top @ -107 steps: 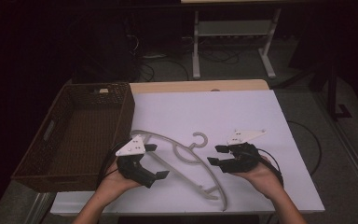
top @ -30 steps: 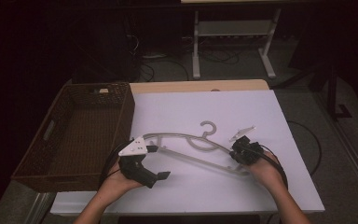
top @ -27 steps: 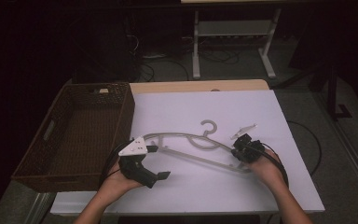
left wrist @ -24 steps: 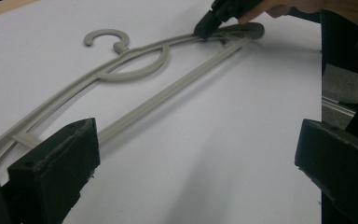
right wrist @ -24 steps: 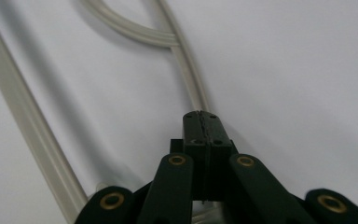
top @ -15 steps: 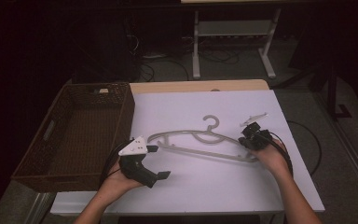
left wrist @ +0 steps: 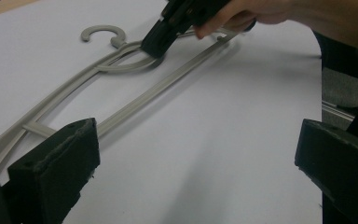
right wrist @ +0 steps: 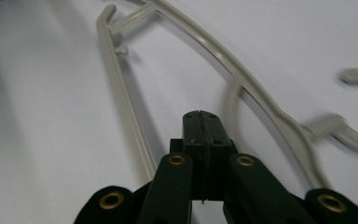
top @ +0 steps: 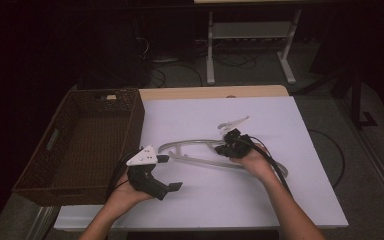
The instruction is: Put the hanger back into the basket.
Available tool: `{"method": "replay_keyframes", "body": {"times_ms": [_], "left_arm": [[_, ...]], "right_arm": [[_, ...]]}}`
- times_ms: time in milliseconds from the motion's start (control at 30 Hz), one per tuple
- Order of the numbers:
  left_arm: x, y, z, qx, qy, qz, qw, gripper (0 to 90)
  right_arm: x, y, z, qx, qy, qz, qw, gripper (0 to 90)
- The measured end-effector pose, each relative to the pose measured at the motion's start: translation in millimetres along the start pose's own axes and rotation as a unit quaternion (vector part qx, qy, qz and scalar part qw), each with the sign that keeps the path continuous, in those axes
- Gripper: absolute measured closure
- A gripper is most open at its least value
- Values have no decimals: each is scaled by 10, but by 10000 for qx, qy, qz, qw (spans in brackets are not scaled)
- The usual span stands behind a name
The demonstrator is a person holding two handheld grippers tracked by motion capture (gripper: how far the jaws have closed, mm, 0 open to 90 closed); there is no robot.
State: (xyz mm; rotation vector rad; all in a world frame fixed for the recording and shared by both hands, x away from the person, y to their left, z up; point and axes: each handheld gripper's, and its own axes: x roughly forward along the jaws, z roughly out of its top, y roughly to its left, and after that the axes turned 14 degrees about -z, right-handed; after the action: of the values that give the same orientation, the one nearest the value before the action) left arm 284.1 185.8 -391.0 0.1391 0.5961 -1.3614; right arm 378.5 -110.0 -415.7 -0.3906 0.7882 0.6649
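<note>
Grey plastic clothes hanger (top: 200, 152) flat on white bench (top: 280, 200). Right gripper (right wrist: 200, 126) closed, empty, tip inside frame; could skid hanger. Left gripper (left wrist: 191, 158) wide open, empty, near hanger end.

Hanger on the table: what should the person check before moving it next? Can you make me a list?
1. Hanger lies flat on the white table: ok.
2. Right gripper is shut, tip inside the hanger frame near the hook: ok. Whether it pinches any part of the hanger: cannot tell.
3. Left gripper is open, ready to grab: ok.
4. Left gripper holds the hanger: not ok, it sits apart from the hanger's near end.
5. Hook free of anything on the table: ok.
6. Basket beside the table has room inside: ok.
</note>
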Motion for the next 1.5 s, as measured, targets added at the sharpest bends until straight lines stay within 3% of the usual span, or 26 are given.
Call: {"method": "replay_keyframes", "body": {"times_ms": [333, 633, 767, 933, 1100, 1333, 1467, 1500], "left_arm": [[-7, -2, 1, 0, -30, 12, 10000, 0], [-6, -2, 0, 6, -2, 17, 10000, 0], [-9, -5, 0, 2, -26, 23, 10000, 0], [-2, -13, 3, 21, 3, 20, 10000, 0], [-3, -10, 1, 2, -13, 21, 10000, 0], [7, -17, 4, 16, -1, 19, 10000, 0], [13, -18, 5, 19, 5, 13, 10000, 0], [11, -20, 4, 18, -5, 10, 10000, 0]], "right_arm": [[307, 212, 113, -177, 169, 295, 9993, 895], [277, 311, 70, -349, 263, 540, 9976, 895], [220, 370, 12, -390, 279, 711, 9963, 895], [154, 439, -89, -772, 239, 779, 9937, 895], [24, 521, -193, -921, 220, 898, 9914, 895], [-157, 623, -375, -1011, 233, 1108, 9884, 895], [-240, 583, -412, -927, 69, 1005, 9906, 895], [-302, 575, -407, -734, 28, 1011, 9922, 894]]}}
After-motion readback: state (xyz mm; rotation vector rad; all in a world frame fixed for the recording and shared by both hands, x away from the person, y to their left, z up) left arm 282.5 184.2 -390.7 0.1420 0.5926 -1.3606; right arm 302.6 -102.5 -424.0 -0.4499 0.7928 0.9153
